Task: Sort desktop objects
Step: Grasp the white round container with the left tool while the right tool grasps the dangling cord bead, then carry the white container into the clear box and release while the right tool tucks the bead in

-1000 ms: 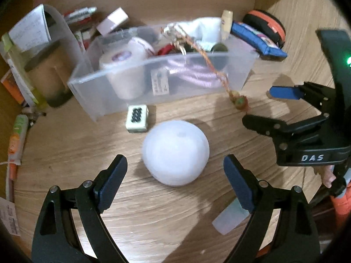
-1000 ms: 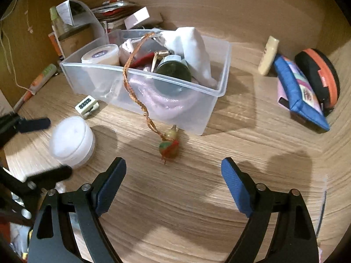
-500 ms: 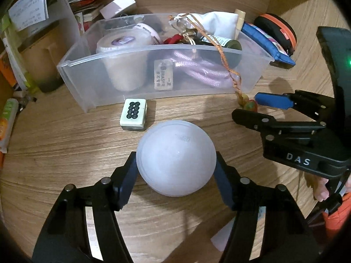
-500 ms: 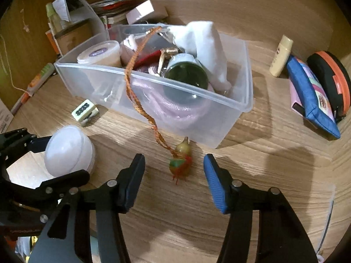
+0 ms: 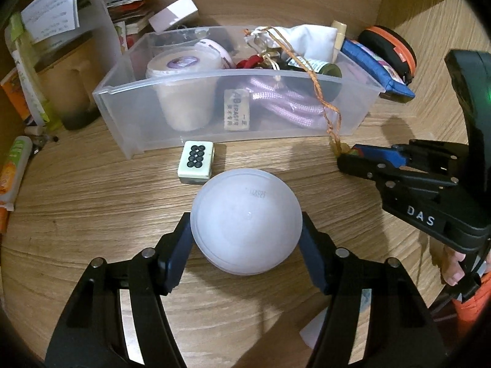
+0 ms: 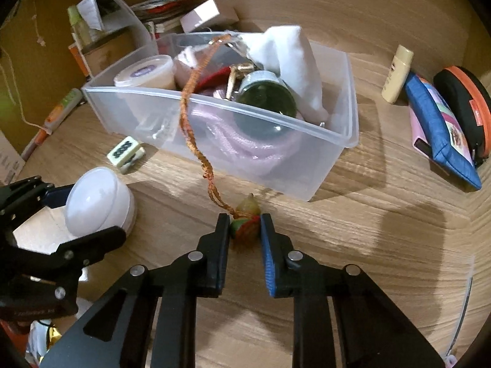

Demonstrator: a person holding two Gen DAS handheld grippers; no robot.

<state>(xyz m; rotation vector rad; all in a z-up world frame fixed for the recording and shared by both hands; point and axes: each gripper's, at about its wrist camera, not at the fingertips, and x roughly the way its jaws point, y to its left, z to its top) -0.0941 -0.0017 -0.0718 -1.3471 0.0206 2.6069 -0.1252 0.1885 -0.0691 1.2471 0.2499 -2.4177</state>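
My left gripper (image 5: 245, 236) is shut on a round white frosted jar (image 5: 245, 220), lifted a little off the wooden desk; the jar also shows in the right wrist view (image 6: 98, 202). My right gripper (image 6: 245, 230) is shut on a small green and red charm (image 6: 245, 227) on the desk. The charm's orange braided cord (image 6: 196, 122) runs up into a clear plastic bin (image 6: 331, 141). The bin (image 5: 129, 110) holds a tub, a pink rope, a green bottle and a white cloth. A mahjong tile (image 5: 196, 161) lies in front of the bin.
A blue pouch (image 6: 442, 135), an orange and black case (image 6: 463, 107) and a small cream tube (image 6: 397, 73) lie right of the bin. A file holder with papers (image 5: 61, 61) and small boxes stand at the back left. An orange tube (image 5: 12, 171) lies at the far left.
Both grippers have closed: the left on the white jar, which has come up and nearer, the right on the charm, after moving forward to it.
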